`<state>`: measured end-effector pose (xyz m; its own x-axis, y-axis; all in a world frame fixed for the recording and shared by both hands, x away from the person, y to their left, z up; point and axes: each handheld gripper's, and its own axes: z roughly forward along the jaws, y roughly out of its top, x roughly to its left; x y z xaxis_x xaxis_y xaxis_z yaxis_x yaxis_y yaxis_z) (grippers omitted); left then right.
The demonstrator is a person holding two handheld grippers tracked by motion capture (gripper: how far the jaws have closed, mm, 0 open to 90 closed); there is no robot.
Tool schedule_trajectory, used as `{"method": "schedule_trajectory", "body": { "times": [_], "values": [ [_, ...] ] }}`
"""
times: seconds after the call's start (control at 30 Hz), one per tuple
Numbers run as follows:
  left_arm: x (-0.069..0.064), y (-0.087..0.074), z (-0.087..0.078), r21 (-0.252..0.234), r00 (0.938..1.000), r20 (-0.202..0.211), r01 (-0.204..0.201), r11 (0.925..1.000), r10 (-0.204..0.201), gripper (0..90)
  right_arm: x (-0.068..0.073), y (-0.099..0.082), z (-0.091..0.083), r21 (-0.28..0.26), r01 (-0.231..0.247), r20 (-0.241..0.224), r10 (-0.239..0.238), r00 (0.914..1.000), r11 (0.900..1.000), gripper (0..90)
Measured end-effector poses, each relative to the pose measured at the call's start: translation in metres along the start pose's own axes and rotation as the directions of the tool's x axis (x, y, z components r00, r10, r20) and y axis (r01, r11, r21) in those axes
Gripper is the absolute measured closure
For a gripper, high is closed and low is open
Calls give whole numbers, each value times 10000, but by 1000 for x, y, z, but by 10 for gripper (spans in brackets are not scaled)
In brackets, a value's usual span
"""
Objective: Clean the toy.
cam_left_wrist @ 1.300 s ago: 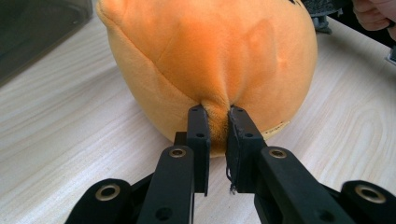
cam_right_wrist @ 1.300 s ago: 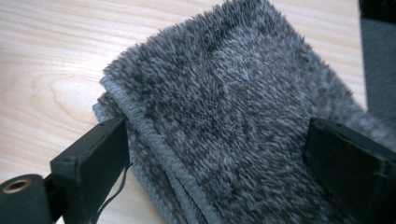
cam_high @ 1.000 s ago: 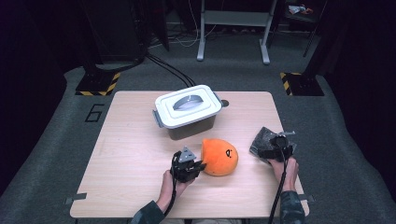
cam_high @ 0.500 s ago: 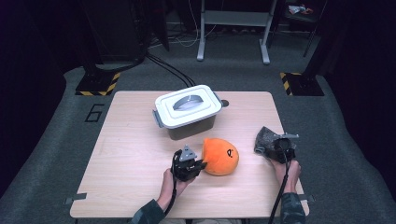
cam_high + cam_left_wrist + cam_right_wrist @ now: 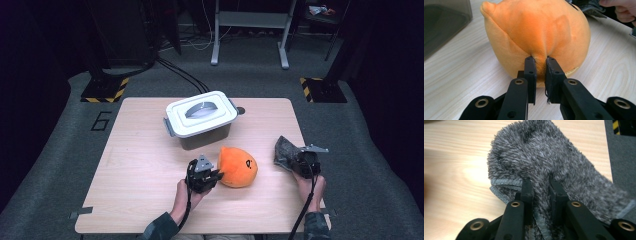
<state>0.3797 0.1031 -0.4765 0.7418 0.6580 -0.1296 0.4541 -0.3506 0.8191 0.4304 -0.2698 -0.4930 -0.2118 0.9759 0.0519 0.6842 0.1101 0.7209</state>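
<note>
An orange plush toy [image 5: 239,166] lies on the wooden table [image 5: 140,170], just in front of the lidded box. My left gripper [image 5: 216,175] is at its left side, shut on a pinch of the orange plush [image 5: 536,32]. A grey fluffy cloth [image 5: 286,152] sits near the table's right edge. My right gripper [image 5: 295,161] has just been closing, and its jaws now pinch a fold of the grey cloth [image 5: 541,162], which bunches up between them.
A grey box with a white handled lid [image 5: 201,115] stands at the table's back middle. The table's right edge and the dark carpet [image 5: 621,157] lie close beside the cloth. A metal frame's legs [image 5: 250,35] stand on the floor beyond.
The right gripper has shifted slightly right and closed on the grey cloth. The left gripper and the orange toy have stayed put.
</note>
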Motion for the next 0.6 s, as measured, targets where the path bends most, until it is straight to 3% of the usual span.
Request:
{"method": "schedule_trajectory", "body": {
  "times": [0.33,0.57,0.6],
  "values": [
    [0,3,1,54,10000,-30,-77,10000,77,809,17,10,-34,-723,244,-1056,-319,9939,9971,765],
    [0,2,1,40,9999,-35,-109,9999,109,809,32,17,-48,-1089,446,-1837,-642,9809,9930,765],
    [0,3,1,38,9999,-31,-127,9999,127,809,39,21,-52,-1185,532,-2144,-779,9736,9915,765]
  ]
}}
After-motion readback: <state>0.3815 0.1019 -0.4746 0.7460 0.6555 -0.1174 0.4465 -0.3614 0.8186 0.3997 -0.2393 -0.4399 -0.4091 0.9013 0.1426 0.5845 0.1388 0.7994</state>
